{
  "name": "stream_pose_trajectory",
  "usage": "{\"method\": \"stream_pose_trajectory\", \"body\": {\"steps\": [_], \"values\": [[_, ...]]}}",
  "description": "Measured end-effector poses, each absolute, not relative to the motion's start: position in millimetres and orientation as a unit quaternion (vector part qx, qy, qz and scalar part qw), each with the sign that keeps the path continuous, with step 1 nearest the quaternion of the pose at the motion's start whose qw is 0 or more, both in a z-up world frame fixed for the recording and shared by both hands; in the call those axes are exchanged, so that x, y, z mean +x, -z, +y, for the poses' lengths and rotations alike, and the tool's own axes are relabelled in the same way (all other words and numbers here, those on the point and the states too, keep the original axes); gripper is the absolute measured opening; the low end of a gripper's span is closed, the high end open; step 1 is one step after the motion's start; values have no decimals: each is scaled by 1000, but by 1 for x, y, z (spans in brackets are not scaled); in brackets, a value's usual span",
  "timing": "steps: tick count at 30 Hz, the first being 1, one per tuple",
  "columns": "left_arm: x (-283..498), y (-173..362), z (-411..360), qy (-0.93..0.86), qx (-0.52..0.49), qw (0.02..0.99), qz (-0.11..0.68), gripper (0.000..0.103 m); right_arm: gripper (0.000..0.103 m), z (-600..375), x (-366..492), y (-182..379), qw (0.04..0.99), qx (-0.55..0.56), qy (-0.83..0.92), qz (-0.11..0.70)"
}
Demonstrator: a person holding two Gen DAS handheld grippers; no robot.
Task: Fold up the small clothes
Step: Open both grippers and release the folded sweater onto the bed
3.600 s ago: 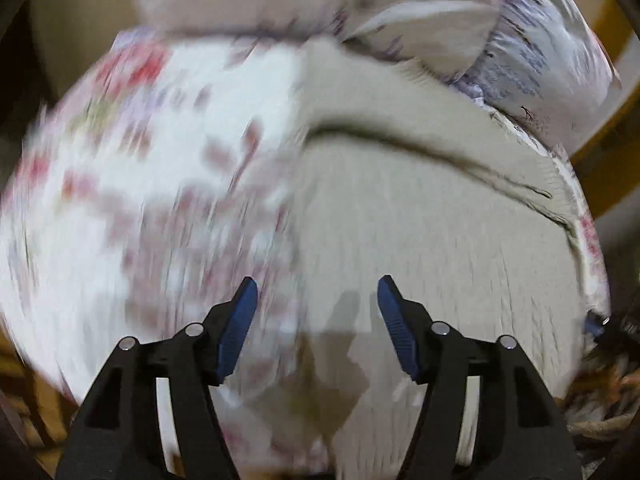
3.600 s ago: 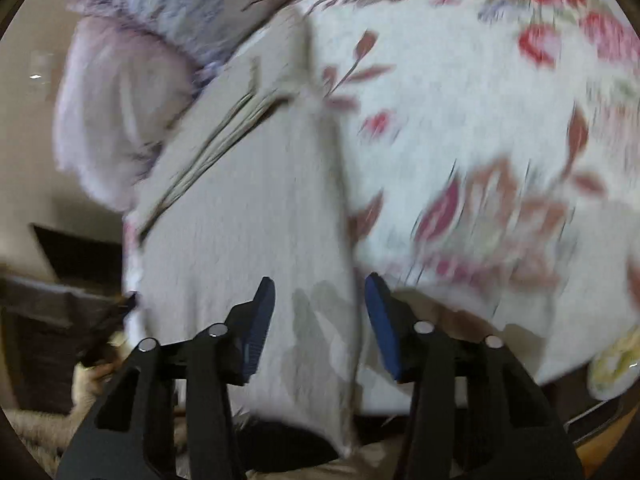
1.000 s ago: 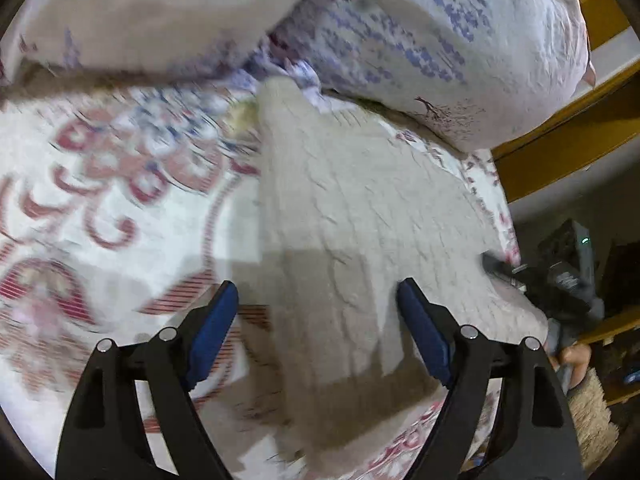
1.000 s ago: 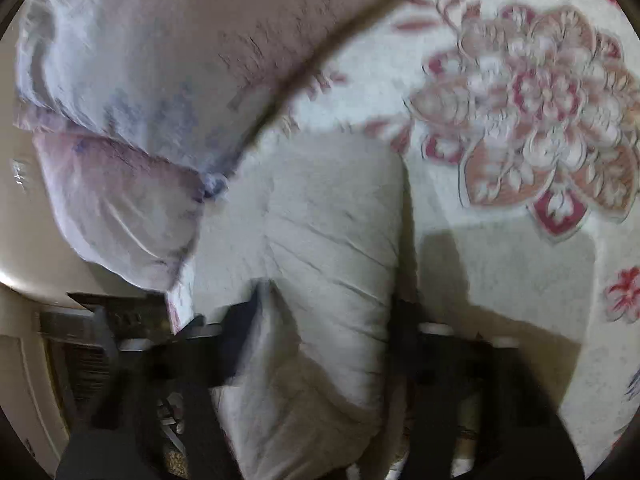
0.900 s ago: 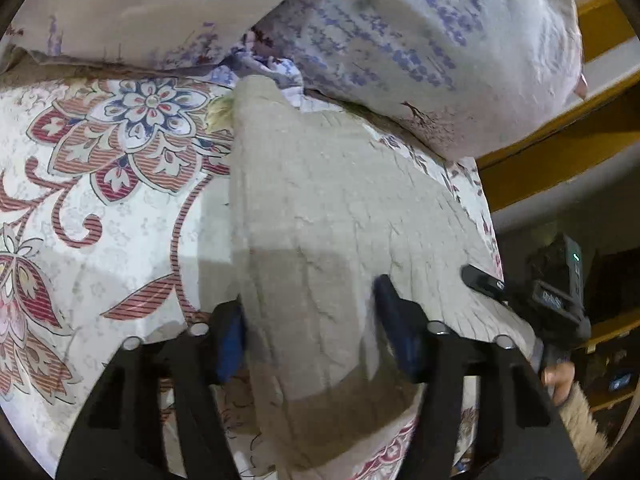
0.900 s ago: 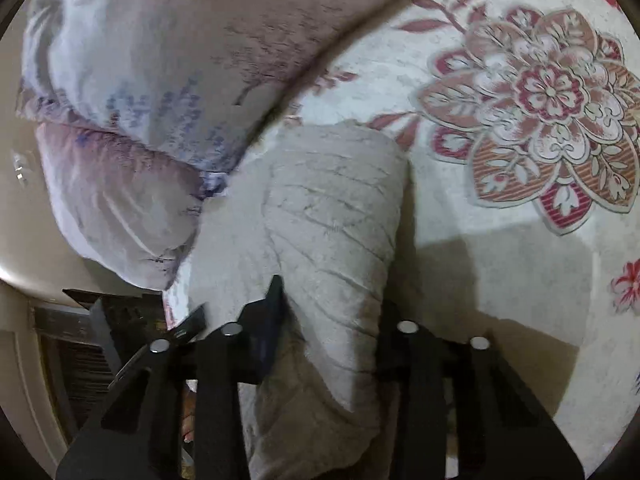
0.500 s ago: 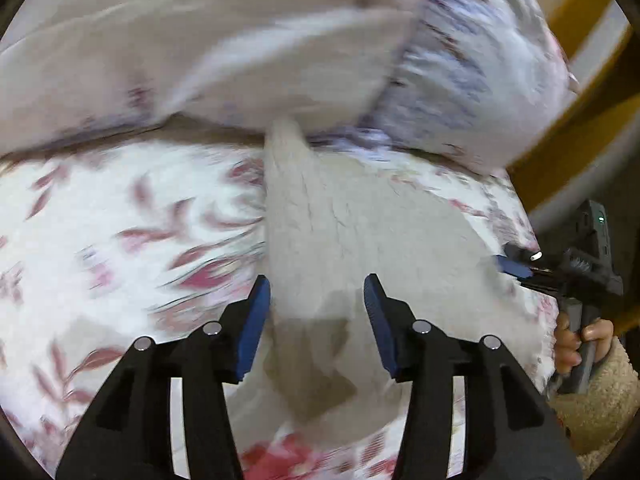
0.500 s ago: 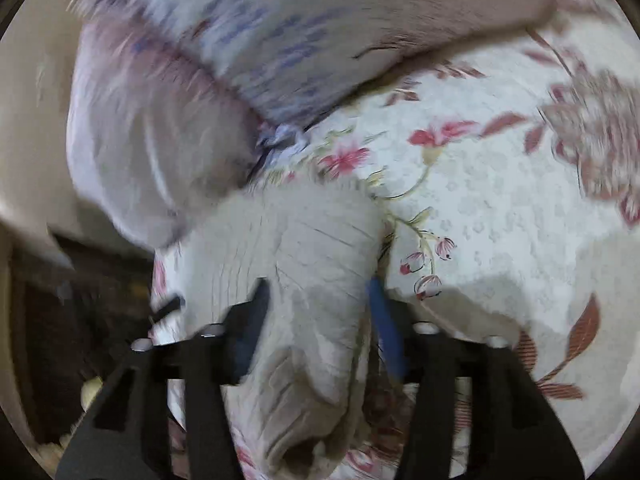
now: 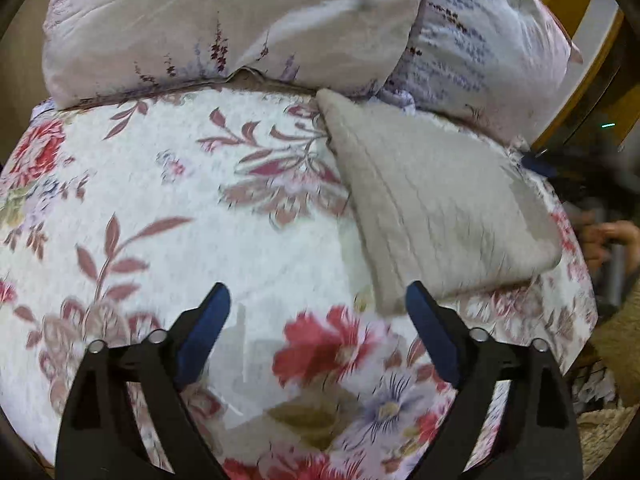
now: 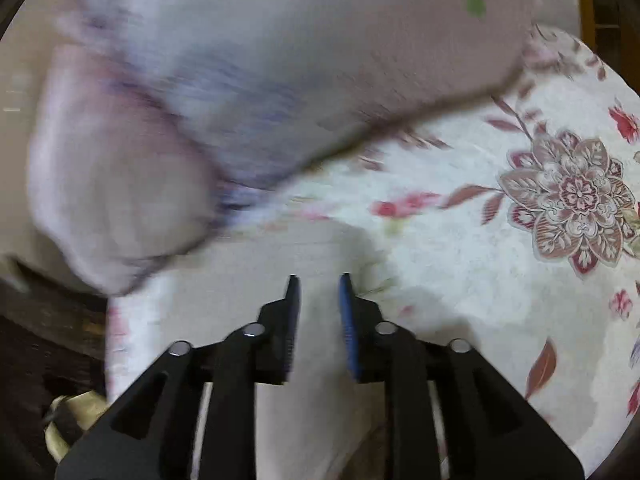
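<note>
Place: a bedroom in a home, seen over a made bed.
Bed cover: a white floral bedspread [image 9: 168, 216] with red and mauve blossoms spreads across the whole bed (one big rosette lies near its right edge in the right wrist view).
Pillows: two plump pillows [image 9: 224, 24] in pale lavender-sprig cases rest along the head edge.
Frame: a yellowish wooden bedframe [image 9: 568, 12] rises past the far right corner.
Floor side: a beige shaggy rug [image 9: 600, 432] lies beside the bed's right edge.
</note>
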State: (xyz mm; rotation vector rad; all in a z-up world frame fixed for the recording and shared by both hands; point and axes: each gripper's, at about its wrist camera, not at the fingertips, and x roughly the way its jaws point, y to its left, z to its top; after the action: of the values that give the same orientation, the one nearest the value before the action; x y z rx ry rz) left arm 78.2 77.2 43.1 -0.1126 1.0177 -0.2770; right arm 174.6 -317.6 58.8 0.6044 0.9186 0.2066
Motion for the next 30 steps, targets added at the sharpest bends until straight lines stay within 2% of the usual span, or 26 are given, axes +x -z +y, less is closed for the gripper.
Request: {"method": "stream_pose_trajectory", "body": {"steps": [1,2,5,8,11,12,13,15,22,30], "values": [[75,-43,75,130,-51,864,484,95,58,-314,159,-69,852,291,-120,419],[71,-43,71,131,-49,865,482,97,63,-306,145,-77,856,284,-139,409],[65,-41,61,139,-46,864,482,99,65,-280,131,-67,844,258,-175,437],[65,-34,45,133,-30,859,493,101,64,-279,144,-13,815,236,-112,517],[66,-27,31,117,-15,855,505,101,65,-290,135,-25,828,257,-83,491],[65,-25,26,108,-10,855,507,101,69,-289,128,-34,836,249,-84,482],[64,-23,22,103,-8,855,508,101,85,-288,116,-45,850,227,-82,469],[63,-18,16,100,-5,855,509,101,100,-283,86,-57,875,179,-63,446],[62,-1,0,74,11,851,520,101,100,-264,38,0,859,107,-19,501],[62,2,-4,53,30,847,528,101,102,-229,31,10,872,19,9,490]]}}
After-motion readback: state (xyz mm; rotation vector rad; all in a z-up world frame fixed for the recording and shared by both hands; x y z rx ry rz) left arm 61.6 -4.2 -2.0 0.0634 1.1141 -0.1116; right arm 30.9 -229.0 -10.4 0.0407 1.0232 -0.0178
